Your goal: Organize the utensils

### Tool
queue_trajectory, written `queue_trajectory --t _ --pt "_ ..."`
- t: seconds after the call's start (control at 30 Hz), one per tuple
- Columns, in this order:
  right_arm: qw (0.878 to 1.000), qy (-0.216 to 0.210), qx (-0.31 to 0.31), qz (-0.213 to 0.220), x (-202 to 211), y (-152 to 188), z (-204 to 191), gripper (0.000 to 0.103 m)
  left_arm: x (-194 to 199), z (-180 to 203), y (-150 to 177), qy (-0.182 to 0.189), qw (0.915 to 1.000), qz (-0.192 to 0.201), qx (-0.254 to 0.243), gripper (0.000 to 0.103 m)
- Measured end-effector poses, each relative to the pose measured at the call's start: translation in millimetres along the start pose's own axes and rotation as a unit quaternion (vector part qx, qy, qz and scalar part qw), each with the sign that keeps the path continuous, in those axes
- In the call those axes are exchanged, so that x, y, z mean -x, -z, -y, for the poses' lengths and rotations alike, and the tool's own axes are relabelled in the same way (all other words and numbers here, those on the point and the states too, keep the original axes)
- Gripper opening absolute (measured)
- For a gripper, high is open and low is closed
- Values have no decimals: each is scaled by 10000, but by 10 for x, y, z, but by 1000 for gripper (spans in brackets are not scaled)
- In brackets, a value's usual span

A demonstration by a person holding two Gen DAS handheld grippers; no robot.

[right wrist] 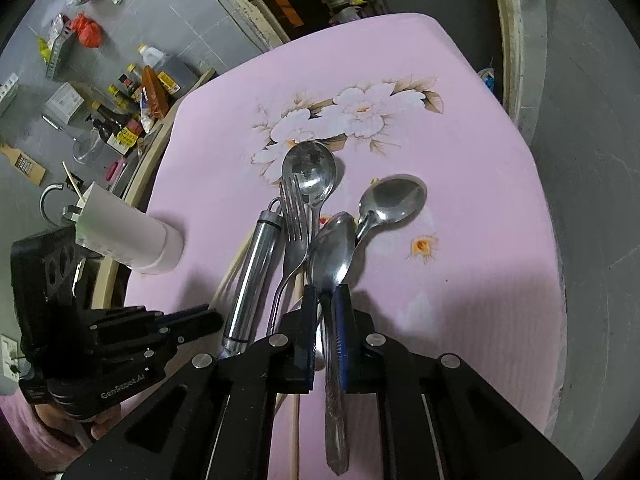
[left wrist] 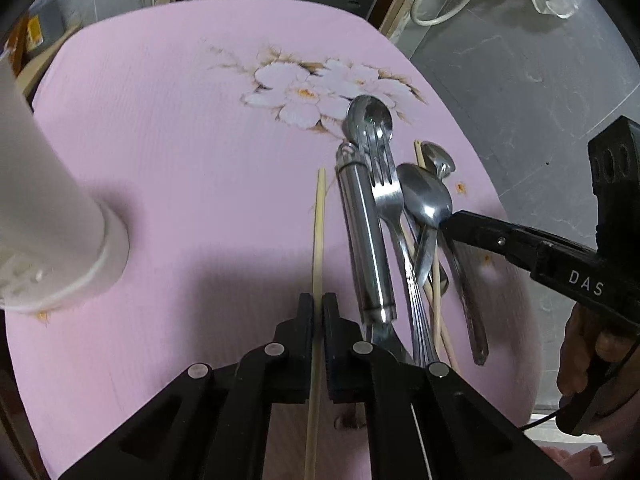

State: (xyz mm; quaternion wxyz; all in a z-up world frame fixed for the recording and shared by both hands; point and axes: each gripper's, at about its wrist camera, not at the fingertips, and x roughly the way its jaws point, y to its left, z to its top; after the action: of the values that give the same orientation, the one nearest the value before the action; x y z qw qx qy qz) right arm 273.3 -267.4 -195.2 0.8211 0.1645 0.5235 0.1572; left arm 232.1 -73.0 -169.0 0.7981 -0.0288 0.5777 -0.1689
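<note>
On my table (left wrist: 160,152), the holder (left wrist: 60,240) stands left of the utensil pile. 1 chopstick (left wrist: 318,240) lies between them, just beside the cylindrical tool (left wrist: 362,232), fork (left wrist: 386,188) and spoons (left wrist: 426,196).

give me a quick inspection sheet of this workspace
surface: pink floral tablecloth, shadowed near the grippers
job's things: spoons, fork, steel-handled tool and chopsticks piled together; white holder to their left
clutter: nothing seen on the cloth
grippers: left gripper shut on chopstick; right gripper shut on spoon
cables: white cord on the floor
surroundings: bottles and packets on the grey floor
</note>
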Motion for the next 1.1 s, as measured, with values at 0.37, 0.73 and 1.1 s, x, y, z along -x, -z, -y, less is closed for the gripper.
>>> queue_trajectory --t 0.37,0.73,1.1 --pt "9997 115 -134 -187 -114 -110 63 9 -73 -2 -154 -24 9998 -200 -54 6" --pt "9995 164 -133 -247 -203 -134 -45 9 -138 10 -313 -25 9988 -441 -205 6" --pt "9998 64 -203 7 62 -1 -20 2 -70 33 -161 201 9995 -253 -69 5"
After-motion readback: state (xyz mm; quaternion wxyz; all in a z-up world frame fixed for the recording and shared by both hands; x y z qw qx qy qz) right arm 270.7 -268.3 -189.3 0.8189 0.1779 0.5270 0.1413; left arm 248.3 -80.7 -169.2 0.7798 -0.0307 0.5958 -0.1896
